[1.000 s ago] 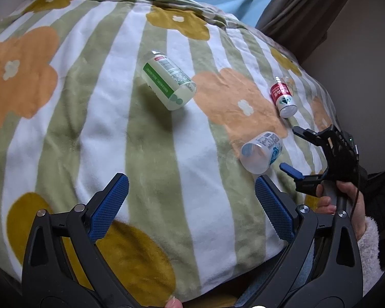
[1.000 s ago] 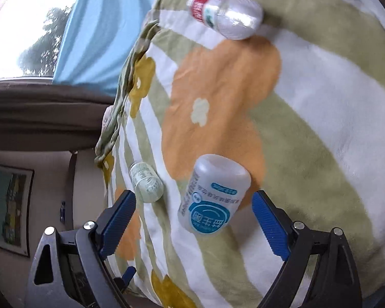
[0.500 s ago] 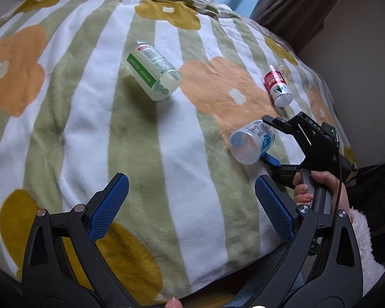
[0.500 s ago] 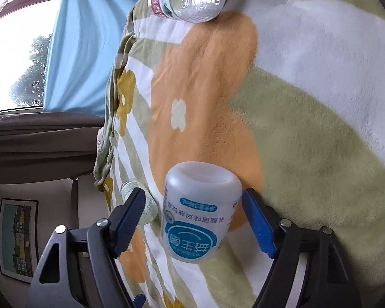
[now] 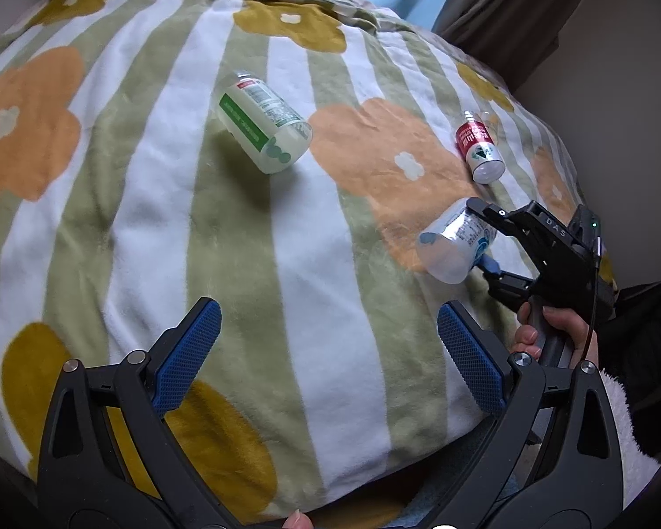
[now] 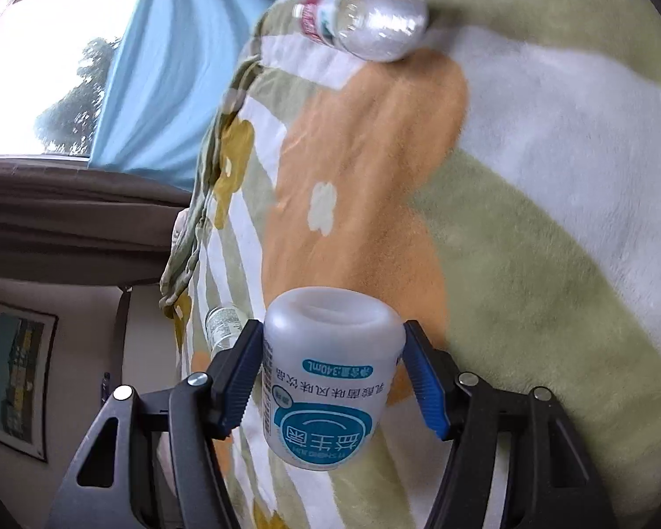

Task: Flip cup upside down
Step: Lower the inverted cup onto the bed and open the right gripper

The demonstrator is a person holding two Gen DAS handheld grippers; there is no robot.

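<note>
Our right gripper point(image 6: 332, 379) has its two blue fingers point(image 6: 423, 385) squeezed tight on something, our right hand point(image 5: 551, 330) is wrapped around its handle, and our left gripper point(image 5: 328, 361) hangs wide open with nothing between its blue fingers point(image 5: 189, 348).

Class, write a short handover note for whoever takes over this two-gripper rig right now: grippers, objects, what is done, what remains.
Right gripper: shut on the blue-label cup, gripped across its sides.
Left gripper: open, empty, above the blanket.
Green-label bottle and red-label bottle lie on the blanket.
Done: cup grasped.
Left: turn the cup upside down, set it on the blanket, release.
</note>
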